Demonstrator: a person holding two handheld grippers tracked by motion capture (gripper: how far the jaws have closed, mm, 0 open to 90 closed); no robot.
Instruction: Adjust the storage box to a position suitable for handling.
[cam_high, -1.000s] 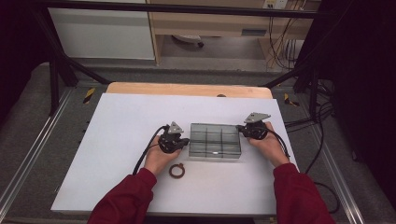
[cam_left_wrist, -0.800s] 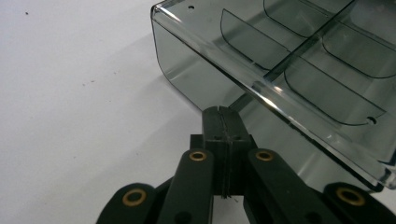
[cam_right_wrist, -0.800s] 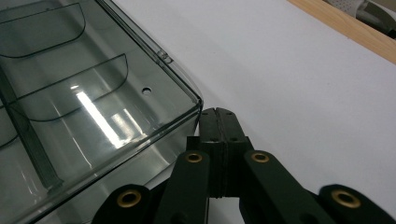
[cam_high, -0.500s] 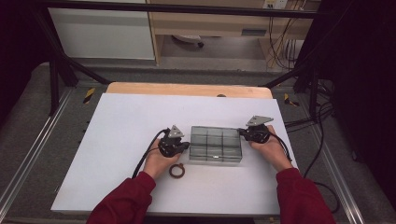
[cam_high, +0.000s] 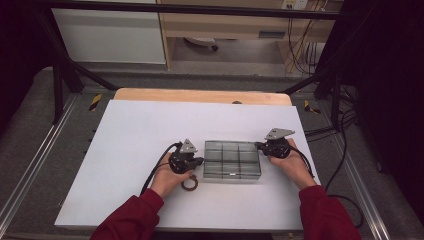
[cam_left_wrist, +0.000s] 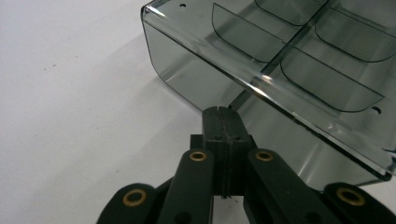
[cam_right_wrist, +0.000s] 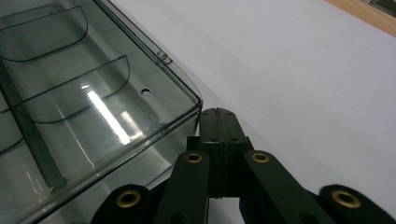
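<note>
A clear smoky plastic box (cam_high: 232, 160) with several inner compartments lies on the white table top (cam_high: 150, 130). My left gripper (cam_high: 200, 161) sits at the box's left end, jaws shut with nothing between them. In the left gripper view its tip (cam_left_wrist: 223, 116) meets the box's side wall (cam_left_wrist: 196, 81). My right gripper (cam_high: 260, 146) sits at the box's far right corner, also shut on nothing. In the right gripper view its tip (cam_right_wrist: 218, 116) sits right at the corner of the box (cam_right_wrist: 93, 107).
A small brown ring (cam_high: 189, 184) lies on the table just below my left hand. A wooden board edge (cam_high: 200, 96) runs along the table's far side. Black cables (cam_high: 155, 172) trail from both grippers. Metal frame rails (cam_high: 30, 165) flank the table.
The box and both grippers have shifted slightly toward the near edge of the table. Both grippers stay shut at the box's ends.
</note>
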